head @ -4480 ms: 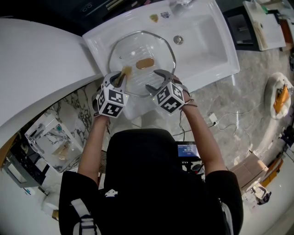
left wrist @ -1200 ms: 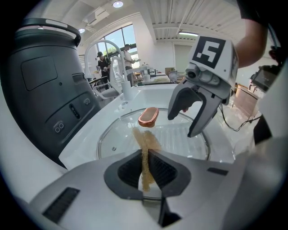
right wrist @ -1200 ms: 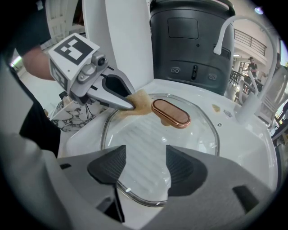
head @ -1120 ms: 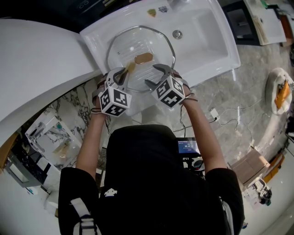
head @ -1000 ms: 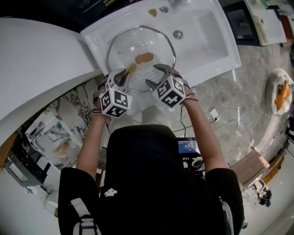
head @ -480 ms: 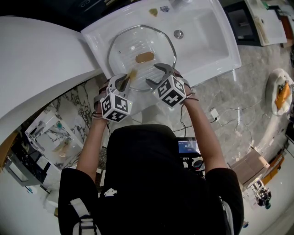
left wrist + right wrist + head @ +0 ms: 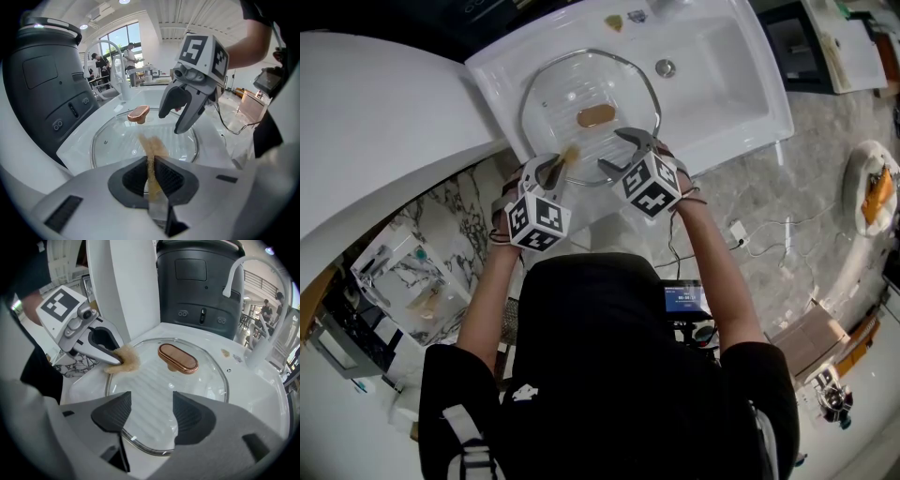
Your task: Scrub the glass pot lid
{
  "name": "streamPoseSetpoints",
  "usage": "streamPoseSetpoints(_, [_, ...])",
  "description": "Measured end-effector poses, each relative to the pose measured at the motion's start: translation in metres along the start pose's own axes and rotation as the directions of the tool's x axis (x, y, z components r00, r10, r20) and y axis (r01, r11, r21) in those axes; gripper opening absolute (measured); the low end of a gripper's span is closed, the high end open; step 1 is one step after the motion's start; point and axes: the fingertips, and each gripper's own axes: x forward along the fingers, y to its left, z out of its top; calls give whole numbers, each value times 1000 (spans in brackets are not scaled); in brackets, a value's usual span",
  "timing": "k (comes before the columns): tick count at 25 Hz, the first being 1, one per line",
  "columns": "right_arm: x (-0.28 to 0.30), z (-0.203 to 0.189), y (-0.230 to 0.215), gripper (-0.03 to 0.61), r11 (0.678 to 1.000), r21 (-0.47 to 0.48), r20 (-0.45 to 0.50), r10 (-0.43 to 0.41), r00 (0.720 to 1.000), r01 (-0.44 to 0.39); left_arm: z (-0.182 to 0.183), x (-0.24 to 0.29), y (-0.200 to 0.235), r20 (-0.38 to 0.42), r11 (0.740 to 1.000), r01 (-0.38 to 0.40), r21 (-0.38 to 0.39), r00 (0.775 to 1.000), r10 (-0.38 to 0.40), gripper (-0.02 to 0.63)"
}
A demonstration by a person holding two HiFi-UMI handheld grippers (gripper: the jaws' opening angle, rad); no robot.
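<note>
left claw clenched on tan sponge at glass pot lid rim | right claw released above lid

White sink with a round drain toward its far edge, arched white faucet at the back rim, dark grey appliance behind the sink, marble floor with loose cables, small lit screen, cardboard box

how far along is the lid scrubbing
Done: the glass lid lies in the sink and the left gripper is shut on a tan scrub pad. In hand: the pad sits at the lid's near rim; the right gripper hangs open above the glass. Left: probably most of the glass.
</note>
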Motion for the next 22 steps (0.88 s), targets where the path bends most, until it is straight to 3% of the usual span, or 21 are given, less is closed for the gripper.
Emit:
streamPoseSetpoints(15, [0, 0, 1, 259, 1000, 1, 9, -1, 1000, 1, 5, 3, 11, 20, 998, -36, -52, 999, 37, 21])
streamPoseSetpoints(22, [0, 1, 1, 259, 1000, 2, 14, -2, 1000, 2, 11, 6, 25, 17, 992, -21, -127, 1000, 23, 21])
